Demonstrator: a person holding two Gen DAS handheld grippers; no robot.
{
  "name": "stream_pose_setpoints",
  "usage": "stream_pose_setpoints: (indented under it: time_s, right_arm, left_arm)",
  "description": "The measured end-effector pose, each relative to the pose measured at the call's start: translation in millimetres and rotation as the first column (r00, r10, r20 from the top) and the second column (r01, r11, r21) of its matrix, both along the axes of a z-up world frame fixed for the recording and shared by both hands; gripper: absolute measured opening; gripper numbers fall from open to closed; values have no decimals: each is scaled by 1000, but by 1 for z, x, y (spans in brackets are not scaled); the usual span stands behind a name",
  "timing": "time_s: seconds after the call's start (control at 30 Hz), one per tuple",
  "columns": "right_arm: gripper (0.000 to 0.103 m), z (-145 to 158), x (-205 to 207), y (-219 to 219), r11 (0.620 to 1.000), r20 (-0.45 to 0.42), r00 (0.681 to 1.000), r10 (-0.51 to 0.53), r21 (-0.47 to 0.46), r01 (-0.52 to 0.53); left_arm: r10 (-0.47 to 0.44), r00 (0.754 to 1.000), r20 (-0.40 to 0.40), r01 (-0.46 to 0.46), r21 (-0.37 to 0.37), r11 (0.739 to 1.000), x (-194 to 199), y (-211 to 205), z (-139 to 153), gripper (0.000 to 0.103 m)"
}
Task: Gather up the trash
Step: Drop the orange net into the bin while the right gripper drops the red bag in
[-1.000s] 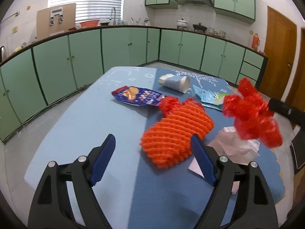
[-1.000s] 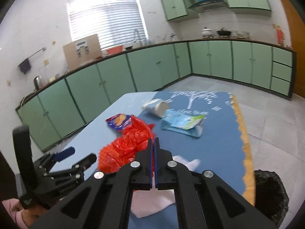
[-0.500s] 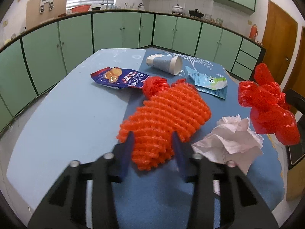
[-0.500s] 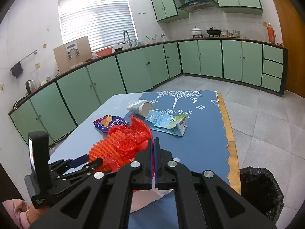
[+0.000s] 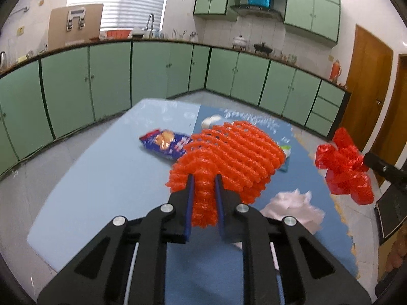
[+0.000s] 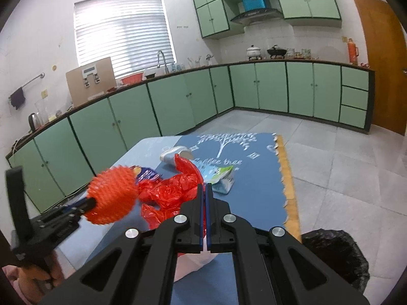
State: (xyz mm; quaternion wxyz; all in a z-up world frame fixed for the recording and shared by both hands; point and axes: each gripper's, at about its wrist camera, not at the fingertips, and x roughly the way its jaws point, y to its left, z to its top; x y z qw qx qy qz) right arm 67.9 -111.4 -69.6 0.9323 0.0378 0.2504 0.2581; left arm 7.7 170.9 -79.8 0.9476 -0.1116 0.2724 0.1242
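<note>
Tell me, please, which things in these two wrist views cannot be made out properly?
- Left wrist view: the white paper cup is mostly hidden behind the orange foam fruit net.
- Left wrist view: the light blue milk carton shows only a corner past that net.
- Right wrist view: the blue snack wrapper is blurred, its print unreadable.
- Right wrist view: the black bin bag is cut off by the edge, its contents unseen.

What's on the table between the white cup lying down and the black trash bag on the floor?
In the right wrist view, a crumpled milk carton lies on the blue mat between the cup and the trash bag.
</note>
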Motion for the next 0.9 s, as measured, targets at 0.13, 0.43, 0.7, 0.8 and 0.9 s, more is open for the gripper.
stream_pose_setpoints:
  time_s: [0.13,0.43,0.7,0.8,0.9]
  right_arm:
    - [1,9,-3,-19,999,17,999,-45,4,45]
    - [1,18,-10,-72,986,34,985,-169,0,169]
    - [1,16,-16,-134,947,28,947,-320,-19,321]
    - [1,10,-17,-157,926,15,926,-377,-25,377]
    - [1,4,-19,-174,907,7,908,-420,-38,420]
  left_arm:
    - [-49,998,40,49,7,999,2,-15,18,14]
    - [-224,972,66,223,17,975,28,-77,30,14]
    - [-396,916,63,394,36,918,59,-146,28,14]
    - [-456,889,52,454,46,890,66,-174,22,14]
    - [-508,861,36,506,47,861,77,-197,18,14]
